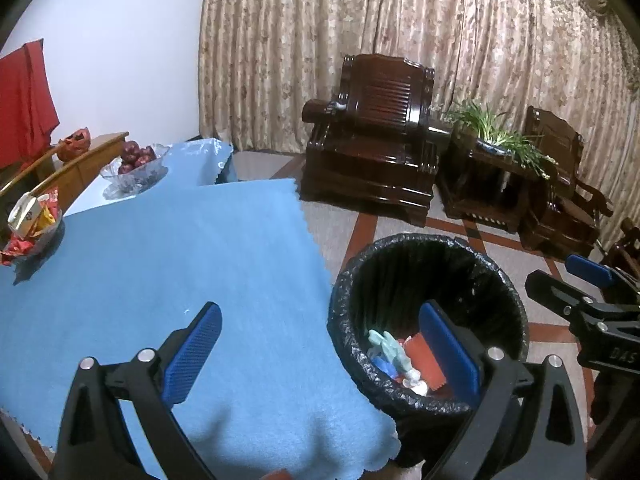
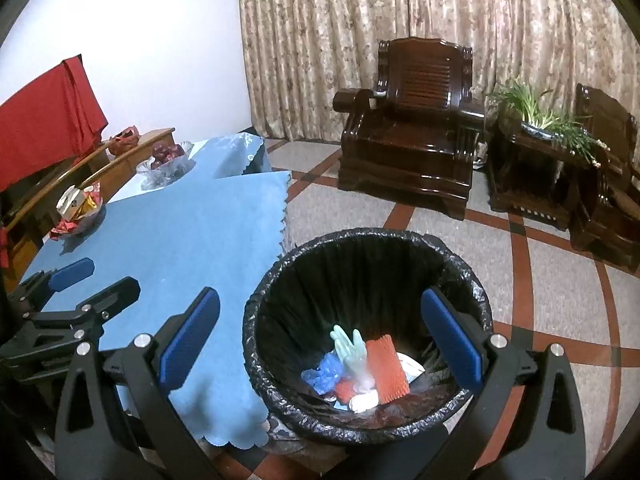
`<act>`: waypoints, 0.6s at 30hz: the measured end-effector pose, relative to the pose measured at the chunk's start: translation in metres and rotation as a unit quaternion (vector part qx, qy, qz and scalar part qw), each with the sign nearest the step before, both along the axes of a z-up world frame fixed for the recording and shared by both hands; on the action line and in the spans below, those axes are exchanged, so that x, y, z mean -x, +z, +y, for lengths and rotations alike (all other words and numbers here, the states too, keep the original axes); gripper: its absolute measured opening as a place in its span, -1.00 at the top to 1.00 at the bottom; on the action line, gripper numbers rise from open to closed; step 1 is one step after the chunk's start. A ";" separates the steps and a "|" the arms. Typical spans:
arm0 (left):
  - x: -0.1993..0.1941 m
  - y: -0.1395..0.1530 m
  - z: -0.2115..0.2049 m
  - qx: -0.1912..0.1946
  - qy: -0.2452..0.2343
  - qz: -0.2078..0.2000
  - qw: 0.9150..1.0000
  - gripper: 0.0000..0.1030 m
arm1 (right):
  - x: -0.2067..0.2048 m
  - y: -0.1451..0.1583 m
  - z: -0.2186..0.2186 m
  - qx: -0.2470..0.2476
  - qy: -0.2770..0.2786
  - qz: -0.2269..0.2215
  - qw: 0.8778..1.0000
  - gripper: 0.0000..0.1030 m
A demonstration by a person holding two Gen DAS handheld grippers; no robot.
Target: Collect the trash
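I see a table under a blue cloth [image 2: 180,248], its scalloped edge hanging just beside the black-lined trash bin [image 2: 368,248] on the tiled floor [image 2: 540,280]. Well away from the bin, a dish of wrapped snacks [image 2: 78,210] sits on the cloth. Farther still from the bin, a glass bowl of dark red fruit [image 2: 166,160] rests on the cloth.

A home living room. Carved dark wood armchairs [image 2: 412,128] stand against floor-length patterned curtains [image 2: 400,20], with a potted plant [image 2: 540,116] on a side stand between them and a tiled floor [image 2: 540,280] with red bands. A worktop under a blue cloth [image 2: 180,240] carries a glass bowl of fruit [image 2: 168,158] and a bowl of snacks [image 2: 78,210], and a lined bin [image 2: 360,264] stands beside it.
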State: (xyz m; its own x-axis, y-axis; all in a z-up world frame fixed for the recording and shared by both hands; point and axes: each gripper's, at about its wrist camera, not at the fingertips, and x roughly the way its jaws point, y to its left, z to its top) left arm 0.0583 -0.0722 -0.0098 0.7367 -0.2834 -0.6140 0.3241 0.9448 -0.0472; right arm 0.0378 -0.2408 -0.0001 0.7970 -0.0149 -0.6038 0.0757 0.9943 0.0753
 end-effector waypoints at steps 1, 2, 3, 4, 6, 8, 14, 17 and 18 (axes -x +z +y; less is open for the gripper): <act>0.001 0.001 0.000 0.001 0.000 -0.001 1.000 -0.88 | 0.001 0.002 0.000 0.001 0.000 -0.003 1.000 -0.90; 0.001 0.002 0.000 0.002 0.000 -0.002 1.000 -0.88 | 0.001 0.003 0.001 0.001 -0.001 -0.005 1.000 -0.90; 0.002 0.004 0.001 0.003 0.001 -0.004 1.000 -0.88 | 0.002 0.004 0.001 0.001 -0.001 -0.007 1.000 -0.90; 0.002 0.005 0.001 0.004 0.001 -0.006 1.000 -0.88 | 0.002 0.005 0.002 0.002 -0.001 -0.009 1.000 -0.90; 0.004 0.006 0.001 0.004 0.001 -0.008 1.000 -0.88 | 0.004 0.007 0.002 0.003 -0.001 -0.012 1.000 -0.90; 0.005 0.007 0.000 0.004 0.002 -0.010 1.000 -0.88 | 0.005 0.007 0.004 0.005 0.001 -0.014 1.000 -0.90; 0.010 0.010 0.002 0.006 0.003 -0.016 1.000 -0.88 | 0.009 0.009 0.008 0.010 0.003 -0.019 1.000 -0.90; 0.011 0.011 0.002 0.006 0.004 -0.018 1.000 -0.88 | 0.012 0.010 0.009 0.011 0.004 -0.022 1.000 -0.90; 0.011 0.011 0.003 0.006 0.004 -0.018 1.000 -0.88 | 0.012 0.011 0.010 0.011 0.004 -0.023 1.000 -0.90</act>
State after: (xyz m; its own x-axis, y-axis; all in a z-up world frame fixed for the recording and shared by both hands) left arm 0.0474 -0.0696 0.0011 0.7600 -0.2843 -0.5845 0.3184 0.9468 -0.0466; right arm 0.0256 -0.2308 0.0104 0.8238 -0.0219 -0.5664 0.0651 0.9963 0.0562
